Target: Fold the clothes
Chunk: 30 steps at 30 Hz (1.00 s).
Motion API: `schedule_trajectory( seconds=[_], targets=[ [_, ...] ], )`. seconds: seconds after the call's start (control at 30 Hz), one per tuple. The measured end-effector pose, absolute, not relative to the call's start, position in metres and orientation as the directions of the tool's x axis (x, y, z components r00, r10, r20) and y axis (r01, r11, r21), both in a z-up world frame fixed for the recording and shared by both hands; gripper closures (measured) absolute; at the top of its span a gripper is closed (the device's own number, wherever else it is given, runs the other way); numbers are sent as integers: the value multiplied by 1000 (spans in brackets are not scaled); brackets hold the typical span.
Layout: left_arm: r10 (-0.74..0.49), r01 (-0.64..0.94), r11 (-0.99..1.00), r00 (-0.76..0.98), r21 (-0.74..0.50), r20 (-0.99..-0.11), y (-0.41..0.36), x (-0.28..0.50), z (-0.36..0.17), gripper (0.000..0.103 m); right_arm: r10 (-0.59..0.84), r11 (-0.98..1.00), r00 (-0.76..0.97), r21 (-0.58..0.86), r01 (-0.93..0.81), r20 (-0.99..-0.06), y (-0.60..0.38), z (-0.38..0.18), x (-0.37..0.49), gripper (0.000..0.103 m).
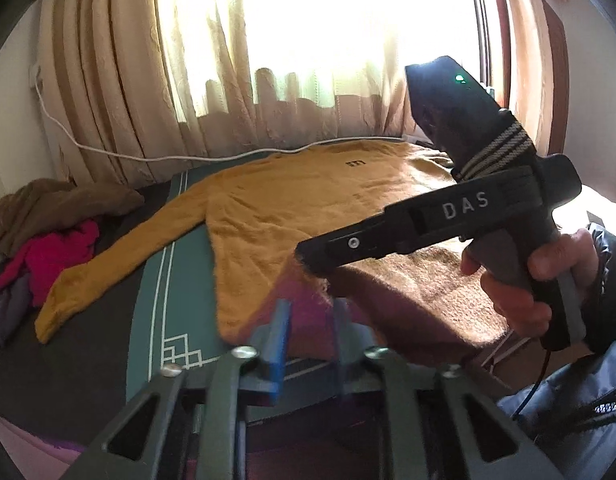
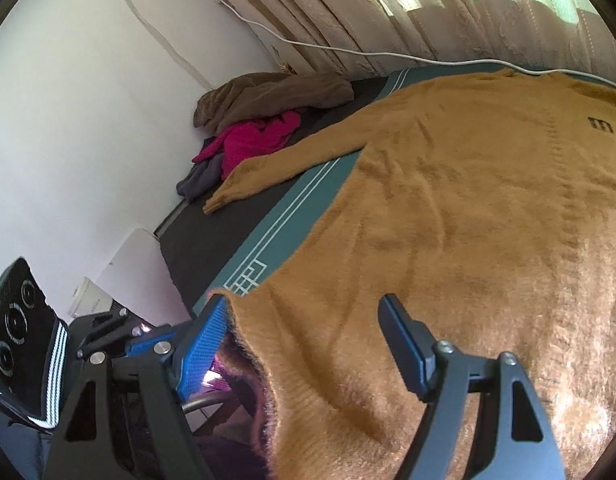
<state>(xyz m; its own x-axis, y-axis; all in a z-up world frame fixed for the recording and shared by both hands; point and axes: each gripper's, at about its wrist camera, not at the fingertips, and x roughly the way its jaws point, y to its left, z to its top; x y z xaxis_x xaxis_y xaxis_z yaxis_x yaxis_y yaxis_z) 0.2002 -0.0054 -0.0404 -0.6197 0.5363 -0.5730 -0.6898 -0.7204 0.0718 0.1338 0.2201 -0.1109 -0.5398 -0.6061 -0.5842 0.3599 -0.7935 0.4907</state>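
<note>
Left-wrist view first: the left gripper [image 1: 310, 344] is seen with its blue pads parted a little, nothing pressed between them, and the sweater's near hem lying just beyond the tips. No earlier picture is given, so only that gap can be reported. Above the hem, the right gripper [image 1: 308, 256] is held by a hand [image 1: 548, 264]. From its own camera, the right gripper [image 2: 308, 328] is seen spread wide, one blue pad [image 2: 203, 344] at the sweater's near corner, the other over the fabric; no cloth is pinched.

The sweater [image 2: 448, 208] is laid flat, front up, across the green mat [image 2: 291, 216], one sleeve [image 1: 119, 260] stretched out past the mat's edge toward the pile of clothes [image 1: 47, 232] by the wall. A white cable [image 1: 147, 156] is draped beyond the sweater's collar, below the curtain [image 1: 147, 60].

Soft, fuzzy, limp knit is judged here: light, easily stretched, likely to sag and drag. Hem corners and the shoulder seams would be the places to pinch, both layers taken together.
</note>
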Motion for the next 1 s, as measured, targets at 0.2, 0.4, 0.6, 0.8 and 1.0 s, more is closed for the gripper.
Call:
schedule_trajectory(
  seconds=[0.2,0.4,0.6,0.8,1.0],
  targets=[
    [523,-655,-753,-651,60,-550,-7,197,-35,38,-616,-786,-536,493,373,-577,224,-116,148,23],
    [462,-604,-797,-630,20,-625,-4,172,-53,39,-616,-786,-545,495,371,-569,227,-114,156,23],
    [396,-548,-836,-623,15,-674,-12,156,-67,67,-573,-819,-580,440,369,-579,236,-117,176,23],
    [396,-597,-800,-594,54,-701,-15,164,-81,67,-425,-905,-661,272,328,-618,270,-102,228,23],
    [390,-599,-795,-627,97,-674,-6,165,-81,67,-192,-961,-696,-10,276,-692,295,-120,320,23]
  ],
)
